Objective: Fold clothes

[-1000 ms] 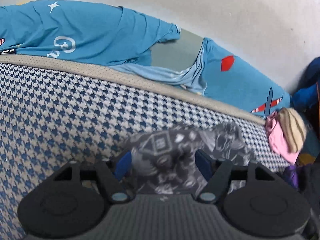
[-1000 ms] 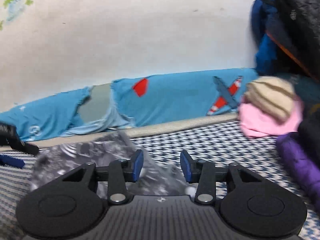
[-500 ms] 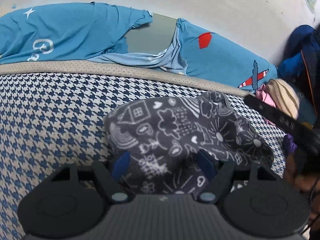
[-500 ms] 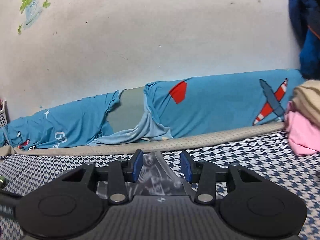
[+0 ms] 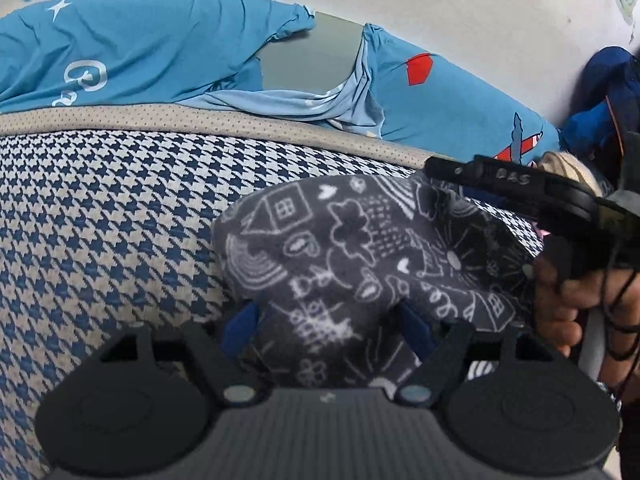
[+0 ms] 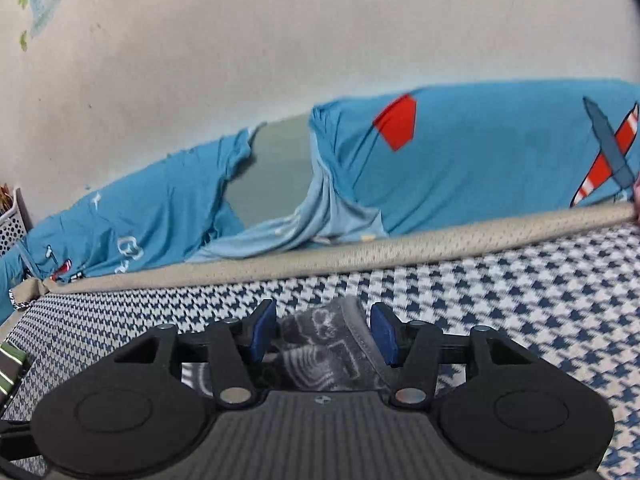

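A dark grey garment with white doodle print (image 5: 360,248) lies in a low heap on the blue and white houndstooth bed cover (image 5: 100,220). My left gripper (image 5: 328,320) sits at its near edge. The blue pads stand wide apart with cloth lying loose between them. A black finger (image 5: 500,180) of my right gripper reaches over the garment's far right corner, above a hand (image 5: 560,312). In the right wrist view my right gripper (image 6: 322,332) has its jaws opening. A fold of the garment (image 6: 324,344) lies between the pads with a gap on each side.
A beige mattress border (image 6: 360,256) runs behind the cover, with a blue printed sheet (image 5: 140,52) bunched against the white wall. Dark blue clothes (image 5: 608,92) are piled at the far right. A white basket (image 6: 12,224) stands at the left edge.
The garment was bunched up between my left pads; now it lies spread out lower. My right gripper has swung left into the left view, and its jaws have widened.
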A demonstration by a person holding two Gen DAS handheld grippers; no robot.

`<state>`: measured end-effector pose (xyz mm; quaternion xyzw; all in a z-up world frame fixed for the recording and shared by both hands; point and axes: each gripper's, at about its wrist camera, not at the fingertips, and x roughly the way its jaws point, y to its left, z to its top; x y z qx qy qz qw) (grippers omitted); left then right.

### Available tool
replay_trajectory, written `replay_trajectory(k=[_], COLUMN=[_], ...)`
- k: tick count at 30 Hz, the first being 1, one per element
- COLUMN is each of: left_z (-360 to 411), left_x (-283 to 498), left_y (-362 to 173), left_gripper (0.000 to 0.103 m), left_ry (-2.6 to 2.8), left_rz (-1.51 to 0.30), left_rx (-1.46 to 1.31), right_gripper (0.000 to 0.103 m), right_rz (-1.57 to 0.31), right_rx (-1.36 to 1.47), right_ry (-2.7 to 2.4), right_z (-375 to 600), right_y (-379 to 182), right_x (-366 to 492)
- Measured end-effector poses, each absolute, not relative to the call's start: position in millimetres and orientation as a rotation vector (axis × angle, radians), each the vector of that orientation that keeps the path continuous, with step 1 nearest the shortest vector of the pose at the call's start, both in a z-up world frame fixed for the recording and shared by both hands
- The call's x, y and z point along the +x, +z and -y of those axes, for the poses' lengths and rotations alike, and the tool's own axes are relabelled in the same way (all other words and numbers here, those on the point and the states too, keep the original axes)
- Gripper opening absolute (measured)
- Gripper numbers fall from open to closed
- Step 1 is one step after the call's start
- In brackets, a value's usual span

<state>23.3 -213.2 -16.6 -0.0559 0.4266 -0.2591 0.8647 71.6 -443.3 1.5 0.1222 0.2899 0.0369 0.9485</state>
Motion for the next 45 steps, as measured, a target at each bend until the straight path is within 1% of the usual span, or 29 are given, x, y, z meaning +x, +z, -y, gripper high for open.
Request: replay_trajectory(k=[1, 2, 3, 5, 6, 8, 10, 15, 21, 27, 30, 33, 37, 38, 39, 45], left_z=[213.8, 213.9, 213.9, 213.6, 213.2, 212.6, 212.8, 212.8, 212.0, 209.0, 206.7, 205.2, 197.7, 195.4, 193.3, 190.4], left_x=[23.6, 24.1, 24.6, 25.5, 26.1, 27.7, 29.4, 33.7, 37.8, 39.4, 37.8, 34.2, 33.5, 34.4, 35.2, 49.2], left_y=[-17.0, -17.6, -18.3, -19.9, -21.2, -24.6, -28.0, -34.1, -38.0, -48.4, -50.8, -42.0, -26.4, -23.6, -20.9, -16.2], left_gripper=[0.076, 0.077, 0.077, 0.078, 0.079, 0.080, 0.081, 0.087, 0.091, 0.093, 0.093, 0.088, 0.089, 0.089, 0.089, 0.090], left_ry=[-0.541, -0.539, -0.538, -0.537, -0.536, -0.530, -0.524, -0.508, -0.501, -0.501, -0.491, -0.509, -0.527, -0.523, -0.517, -0.446], left_rz=[-0.897, -0.900, -0.901, -0.905, -0.908, -0.919, -0.931, -0.950, -0.972, -1.028, -1.037, -1.008, -0.955, -0.944, -0.933, -0.871], left_rx=[-0.116, -0.117, -0.118, -0.118, -0.119, -0.121, -0.122, -0.130, -0.120, -0.140, -0.159, -0.153, -0.186, -0.196, -0.205, -0.211], right_gripper=[0.050, 0.042, 0.029, 0.014, 0.010, 0.008, 0.007, 0.006, 0.006, 0.006, 0.005, 0.006, 0.009, 0.013, 0.014, 0.014], right_rz=[-0.599, -0.607, -0.616, -0.628, -0.630, -0.604, -0.569, -0.518, -0.564, -0.599, -0.619, -0.615, -0.573, -0.560, -0.548, -0.506], right_rx=[0.250, 0.251, 0.252, 0.251, 0.248, 0.253, 0.264, 0.293, 0.274, 0.222, 0.254, 0.278, 0.275, 0.279, 0.283, 0.275], right_ry=[0.068, 0.062, 0.055, 0.050, 0.044, 0.022, 0.001, -0.092, -0.170, -0.234, -0.279, -0.269, -0.233, -0.227, -0.221, -0.120], right_z=[441.9, 440.5, 439.2, 438.4, 438.3, 440.0, 442.4, 447.9, 446.6, 442.2, 446.4, 447.9, 442.7, 441.8, 440.8, 437.0], right_y=[-1.2, -4.0, -6.7, -10.9, -12.6, -12.1, -9.8, -11.2, -32.4, -44.7, -50.1, -47.5, -35.4, -31.2, -27.1, -6.5], right_x=[73.3, 75.1, 76.8, 78.0, 78.2, 75.9, 73.1, 73.3, 86.9, 94.1, 94.7, 92.6, 86.1, 83.6, 81.2, 65.8])
